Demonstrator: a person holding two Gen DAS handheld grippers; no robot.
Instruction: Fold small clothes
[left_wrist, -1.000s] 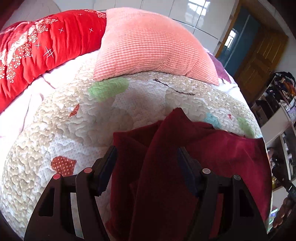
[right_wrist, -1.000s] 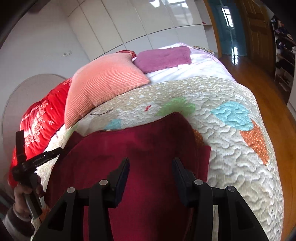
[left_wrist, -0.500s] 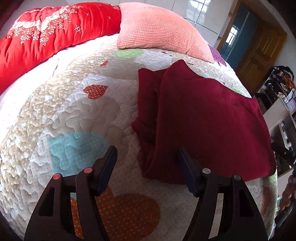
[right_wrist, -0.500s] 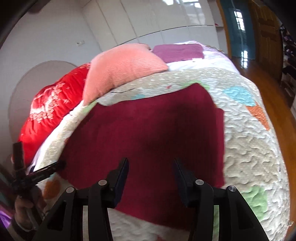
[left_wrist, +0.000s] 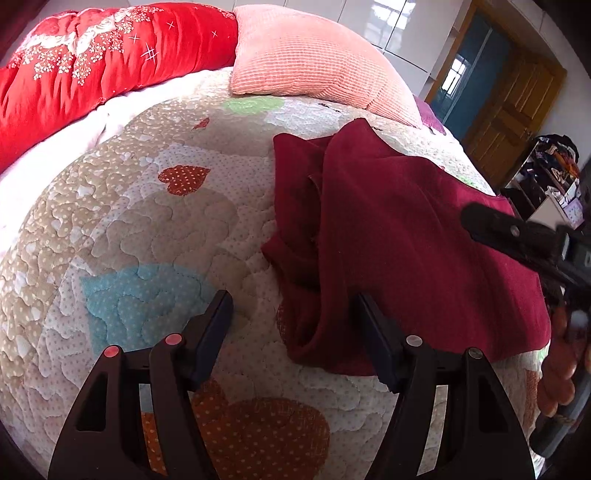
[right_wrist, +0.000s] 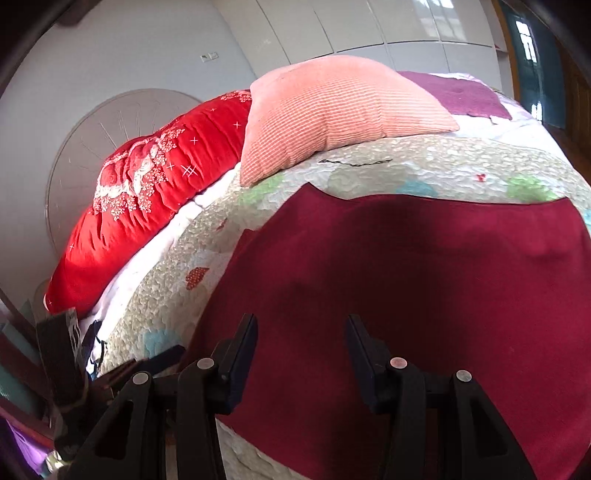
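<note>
A dark red garment (left_wrist: 417, 236) lies spread on the quilted bed cover (left_wrist: 147, 221), with a bunched fold along its left side. My left gripper (left_wrist: 291, 299) hangs open over the garment's near left corner; the cloth edge sits between the fingers and the pads do not press it. In the right wrist view the garment (right_wrist: 424, 288) fills the lower right. My right gripper (right_wrist: 301, 319) is open just above the cloth with nothing held. The right gripper (left_wrist: 517, 236) also shows at the right edge of the left wrist view, over the garment.
A pink ribbed cushion (left_wrist: 317, 59) and a red floral duvet (left_wrist: 92, 66) lie at the head of the bed. A folded purple cloth (right_wrist: 458, 92) sits behind the cushion. A wooden door (left_wrist: 513, 110) and cluttered shelves (left_wrist: 554, 177) stand to the right.
My left gripper drew back from over the garment toward its near left corner. The right gripper swept sideways across the cloth and now appears in the left wrist view.
</note>
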